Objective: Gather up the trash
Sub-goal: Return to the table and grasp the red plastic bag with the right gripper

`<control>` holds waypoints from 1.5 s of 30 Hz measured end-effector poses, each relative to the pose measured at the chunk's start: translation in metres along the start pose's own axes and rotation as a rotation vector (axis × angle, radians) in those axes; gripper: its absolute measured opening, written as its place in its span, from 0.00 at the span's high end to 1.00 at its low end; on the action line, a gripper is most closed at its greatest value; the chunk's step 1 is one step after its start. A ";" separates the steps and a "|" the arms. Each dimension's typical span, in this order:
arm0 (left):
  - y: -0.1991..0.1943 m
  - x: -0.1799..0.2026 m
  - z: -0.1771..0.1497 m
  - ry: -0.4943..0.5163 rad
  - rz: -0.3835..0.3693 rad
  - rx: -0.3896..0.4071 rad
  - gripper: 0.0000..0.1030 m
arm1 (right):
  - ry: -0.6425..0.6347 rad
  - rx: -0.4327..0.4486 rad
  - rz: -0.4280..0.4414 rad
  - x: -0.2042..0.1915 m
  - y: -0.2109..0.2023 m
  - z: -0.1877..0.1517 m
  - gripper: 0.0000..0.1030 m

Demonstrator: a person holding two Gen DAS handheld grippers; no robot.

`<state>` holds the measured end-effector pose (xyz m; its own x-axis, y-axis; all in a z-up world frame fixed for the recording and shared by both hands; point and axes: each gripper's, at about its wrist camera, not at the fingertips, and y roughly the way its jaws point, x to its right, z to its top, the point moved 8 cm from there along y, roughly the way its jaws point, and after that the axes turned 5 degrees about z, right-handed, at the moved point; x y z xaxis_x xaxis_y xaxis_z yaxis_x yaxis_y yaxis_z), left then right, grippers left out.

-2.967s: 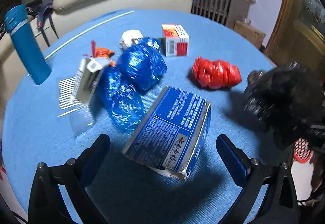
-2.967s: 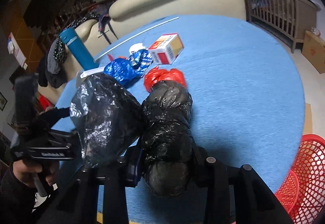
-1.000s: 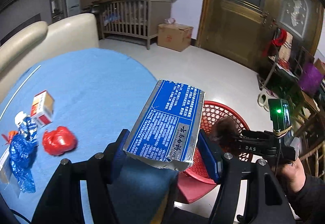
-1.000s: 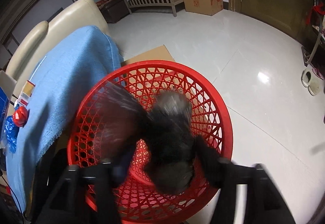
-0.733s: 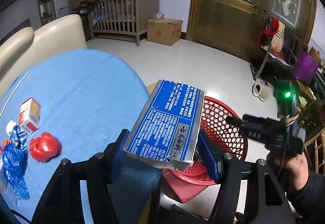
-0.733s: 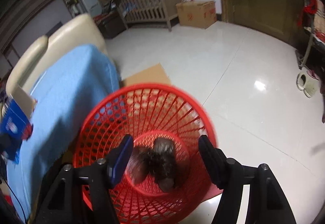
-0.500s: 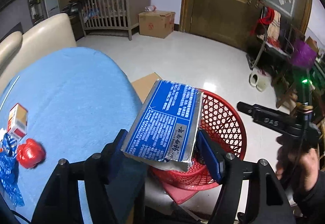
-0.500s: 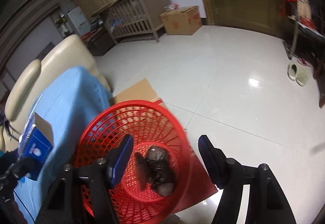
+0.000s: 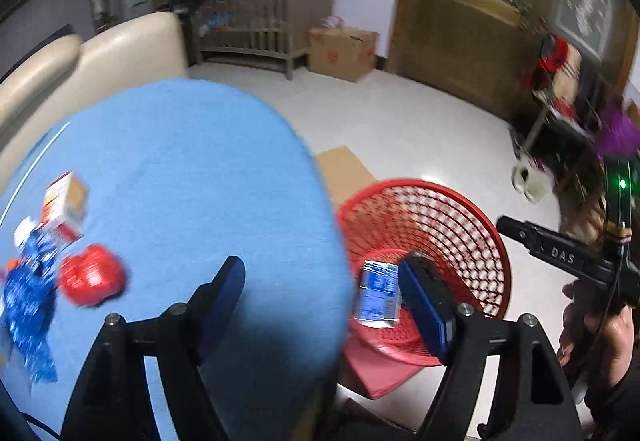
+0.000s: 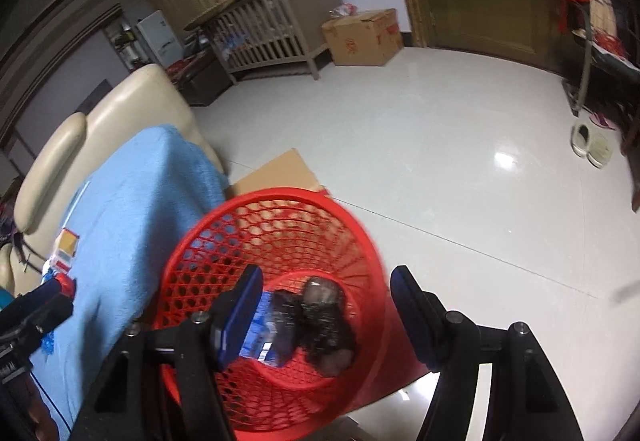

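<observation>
L gripper [image 9: 322, 299]: jaws wide, nothing between them. L finger sits over the blue tablecloth [image 9: 192, 177], R finger overlaps the red basket [image 9: 460, 201] rim/wall.

Blue box [image 9: 378, 295] is inside the basket, at ~3 o'clock of the L jaw gap, just outboard of the inner face of the R finger, which cuts off its R edge. Long axis reads roughly 12–6 in L view, printed face toward cam. Blurred, so can't tell if it's resting or touching the mesh.

R gripper [image 10: 326, 303]: jaws wide, empty, looking down into the same red basket [image 10: 224, 217]. Blue box [image 10: 262, 337] lies low in the basket at ~8 o'clock of the gap, partly behind the L finger; orientation unclear there. Black bags [image 10: 320, 321] sit on the basket floor near gap centre, touching/overlapping the box's R side. Two lumps, edges smeared.

Further out, L view: red bag [image 9: 92, 277] on the cloth at ~9 o'clock, blue foil bags [image 9: 26, 301] beyond it at frame edge, partly cut off, heavy blur. Small red/white carton [image 9: 64, 201] at ~10 o'clock, apart from the red bag. Flat cardboard [image 9: 344, 173] on the floor between table and basket. R gripper body and hand [image 9: 600, 321] at ~3 o'clock, edge of frame.

Far: crib [image 10: 260, 29], cardboard box [image 10: 364, 37] at 12 o'clock, sofa [image 10: 108, 121] at 10.
</observation>
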<state>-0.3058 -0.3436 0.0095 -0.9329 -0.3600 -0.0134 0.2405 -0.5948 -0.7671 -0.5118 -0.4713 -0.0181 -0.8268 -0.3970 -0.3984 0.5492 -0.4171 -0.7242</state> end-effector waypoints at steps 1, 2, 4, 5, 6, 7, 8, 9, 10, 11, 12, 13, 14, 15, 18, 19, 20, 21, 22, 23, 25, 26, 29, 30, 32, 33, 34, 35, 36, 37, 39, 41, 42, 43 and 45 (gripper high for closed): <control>-0.004 -0.012 -0.002 -0.033 0.011 0.004 0.23 | -0.023 -0.002 0.015 -0.012 0.002 0.001 0.32; -0.010 -0.029 -0.006 -0.076 0.025 0.013 0.23 | -0.044 -0.004 0.029 -0.023 0.003 0.002 0.32; -0.019 -0.055 -0.013 -0.142 0.055 0.024 0.23 | -0.088 -0.011 0.059 -0.045 0.008 0.002 0.32; -0.022 -0.066 -0.016 -0.169 0.068 0.029 0.23 | -0.116 -0.017 0.076 -0.059 0.011 0.002 0.32; -0.028 -0.084 -0.022 -0.211 0.090 0.037 0.23 | -0.147 -0.021 0.095 -0.074 0.013 0.001 0.32; -0.032 -0.097 -0.025 -0.240 0.111 0.044 0.23 | -0.169 -0.025 0.112 -0.086 0.015 0.001 0.32; -0.037 -0.111 -0.030 -0.271 0.134 0.051 0.23 | -0.197 -0.032 0.132 -0.101 0.017 0.000 0.32; -0.040 -0.121 -0.034 -0.293 0.148 0.057 0.23 | -0.230 -0.042 0.154 -0.117 0.019 -0.002 0.32; -0.046 -0.136 -0.040 -0.327 0.168 0.066 0.23 | -0.255 -0.050 0.171 -0.130 0.021 -0.004 0.32; -0.050 -0.146 -0.045 -0.348 0.183 0.072 0.23 | -0.284 -0.060 0.191 -0.145 0.023 -0.006 0.32; -0.055 -0.160 -0.051 -0.377 0.206 0.079 0.23 | -0.318 -0.074 0.216 -0.162 0.025 -0.009 0.32; -0.059 -0.169 -0.056 -0.397 0.227 0.083 0.23 | -0.349 -0.086 0.240 -0.177 0.027 -0.013 0.32; -0.062 -0.178 -0.061 -0.416 0.253 0.087 0.23 | -0.373 -0.093 0.257 -0.189 0.029 -0.016 0.32; -0.067 -0.188 -0.066 -0.430 0.272 0.090 0.23 | -0.411 -0.105 0.283 -0.207 0.031 -0.021 0.32; -0.078 -0.219 -0.088 -0.497 0.340 0.095 0.23 | -0.487 -0.144 0.341 -0.249 0.038 -0.035 0.32; -0.081 -0.229 -0.095 -0.518 0.359 0.095 0.23 | -0.516 -0.158 0.360 -0.265 0.041 -0.041 0.32; -0.081 -0.234 -0.100 -0.532 0.373 0.092 0.23 | -0.546 -0.178 0.378 -0.281 0.045 -0.047 0.32; -0.083 -0.241 -0.107 -0.550 0.389 0.088 0.23 | -0.569 -0.195 0.397 -0.295 0.048 -0.053 0.32; -0.083 -0.247 -0.114 -0.563 0.400 0.082 0.23 | -0.584 -0.203 0.410 -0.305 0.050 -0.057 0.32; -0.083 -0.251 -0.119 -0.574 0.407 0.077 0.23 | -0.606 -0.210 0.425 -0.316 0.053 -0.061 0.32; -0.082 -0.261 -0.130 -0.596 0.415 0.067 0.23 | -0.654 -0.219 0.443 -0.338 0.058 -0.069 0.32; -0.082 -0.263 -0.133 -0.605 0.419 0.062 0.23 | -0.672 -0.225 0.451 -0.348 0.062 -0.071 0.32; -0.082 -0.268 -0.139 -0.620 0.426 0.050 0.23 | -0.710 -0.242 0.473 -0.370 0.074 -0.073 0.32; -0.081 -0.271 -0.141 -0.625 0.425 0.047 0.23 | -0.727 -0.247 0.471 -0.378 0.079 -0.074 0.32; -0.081 -0.273 -0.142 -0.633 0.424 0.045 0.23 | -0.753 -0.257 0.480 -0.388 0.084 -0.076 0.32; -0.080 -0.274 -0.141 -0.634 0.422 0.043 0.23 | -0.766 -0.258 0.478 -0.393 0.088 -0.077 0.32; -0.078 -0.276 -0.141 -0.634 0.419 0.040 0.23 | -0.773 -0.262 0.477 -0.395 0.091 -0.077 0.32; -0.074 -0.276 -0.140 -0.633 0.415 0.036 0.23 | -0.779 -0.267 0.474 -0.399 0.095 -0.078 0.32; -0.071 -0.277 -0.139 -0.631 0.409 0.028 0.23 | -0.782 -0.273 0.470 -0.402 0.101 -0.079 0.32; -0.069 -0.277 -0.138 -0.630 0.406 0.024 0.23 | -0.784 -0.278 0.467 -0.404 0.105 -0.080 0.32; -0.064 -0.277 -0.136 -0.626 0.391 0.017 0.23 | -0.793 -0.289 0.467 -0.408 0.112 -0.081 0.32; -0.060 -0.277 -0.133 -0.619 0.383 0.014 0.23 | -0.807 -0.300 0.474 -0.412 0.117 -0.085 0.32; -0.058 -0.277 -0.131 -0.616 0.384 0.013 0.23 | -0.815 -0.306 0.474 -0.414 0.120 -0.087 0.32; -0.057 -0.278 -0.130 -0.616 0.383 0.012 0.23 | -0.822 -0.310 0.473 -0.416 0.123 -0.089 0.32; -0.054 -0.279 -0.129 -0.617 0.378 0.009 0.23 | -0.837 -0.316 0.477 -0.420 0.127 -0.093 0.32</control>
<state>-0.0932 -0.1181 -0.0278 -0.4650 -0.8808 0.0895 0.5216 -0.3542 -0.7762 -0.1057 -0.2816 0.0051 -0.1126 -0.9616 -0.2502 0.6423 0.1217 -0.7567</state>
